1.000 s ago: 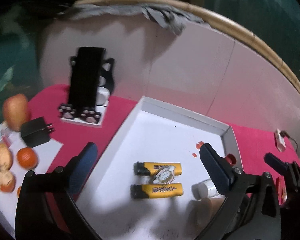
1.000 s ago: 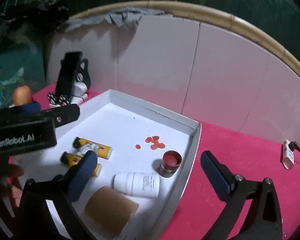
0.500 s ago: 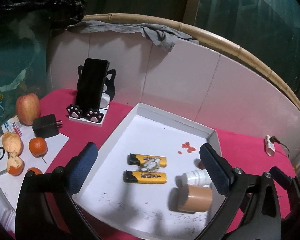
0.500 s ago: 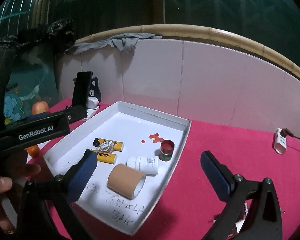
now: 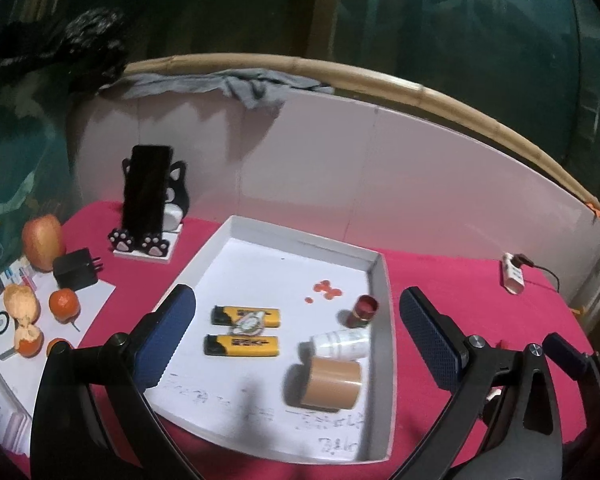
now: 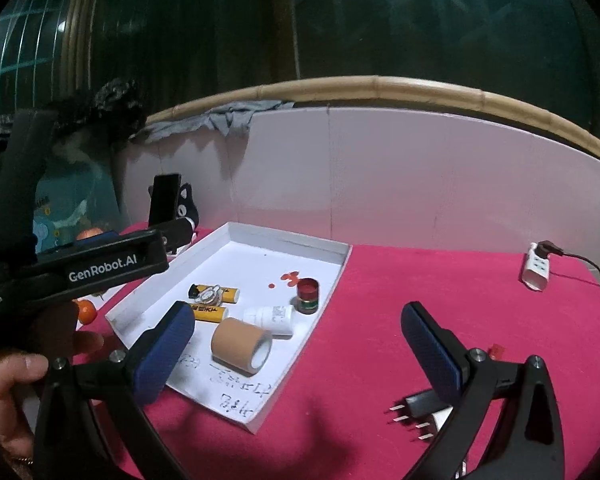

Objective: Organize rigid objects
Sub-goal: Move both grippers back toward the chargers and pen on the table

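With both the left gripper [image 5: 296,336] and right gripper [image 6: 300,344] spread wide and empty, the white tray [image 6: 324,292] already holds 2 lighters [image 5: 242,330], a tape roll [image 6: 241,344], a bottle [image 6: 274,318] and a red jar [image 6: 307,290], while plugs [image 6: 424,412] remain outside on the red cloth.

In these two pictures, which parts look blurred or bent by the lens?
Left wrist view: the tape roll and white bottle look smeared; the bamboo rail bows. Right wrist view: the tape roll is sharper, and the rail arches too.

"GenRobot.AI" on left hand-held gripper [image 6: 100,270]
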The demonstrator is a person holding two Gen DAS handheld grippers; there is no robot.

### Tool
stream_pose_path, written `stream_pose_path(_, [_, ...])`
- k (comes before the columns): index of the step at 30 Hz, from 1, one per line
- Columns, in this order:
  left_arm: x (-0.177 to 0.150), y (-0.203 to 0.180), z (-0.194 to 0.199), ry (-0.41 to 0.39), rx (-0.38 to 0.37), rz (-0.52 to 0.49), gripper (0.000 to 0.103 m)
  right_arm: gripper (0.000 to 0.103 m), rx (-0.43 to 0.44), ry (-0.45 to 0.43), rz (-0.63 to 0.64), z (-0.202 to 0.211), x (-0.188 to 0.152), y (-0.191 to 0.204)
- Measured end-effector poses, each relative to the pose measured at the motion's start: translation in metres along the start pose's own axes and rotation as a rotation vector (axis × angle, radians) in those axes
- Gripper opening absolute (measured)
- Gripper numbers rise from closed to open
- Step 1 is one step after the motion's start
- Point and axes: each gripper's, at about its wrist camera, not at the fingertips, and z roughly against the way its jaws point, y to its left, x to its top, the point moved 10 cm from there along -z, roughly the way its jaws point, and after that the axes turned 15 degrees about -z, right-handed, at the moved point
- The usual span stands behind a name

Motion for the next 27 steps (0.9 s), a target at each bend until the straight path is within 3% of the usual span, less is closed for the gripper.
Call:
stream_pose_path(9, [0.015,-0.042,0.032,-0.065,-0.051,-0.074,0.103,0.103,0.006,-0.112,-0.043,0.056,0.015,-0.027])
stream_pose_path(15, [0.019,-0.065,0.05,-0.089,-0.072,-0.131,0.103,0.103,-0.015,-0.256,-0.088,0.109,0.038,-0.047])
stream_pose_path(20, [0.017,-0.084,0.056,-0.076,-0.12,-0.171,0.103,0.103,-0.042,-0.393,-0.065,0.16,0.067,-0.066])
stream_pose_path(23, [0.014,-0.094,0.056,-0.062,-0.112,-0.212,0.103,0.103,-0.065,-0.495,-0.087,0.196,0.087,-0.085])
stream_pose_path(27, [0.009,-0.106,0.054,-0.043,-0.102,-0.257,0.103,0.103,0.002,-0.545,-0.185,0.225,0.099,-0.113])
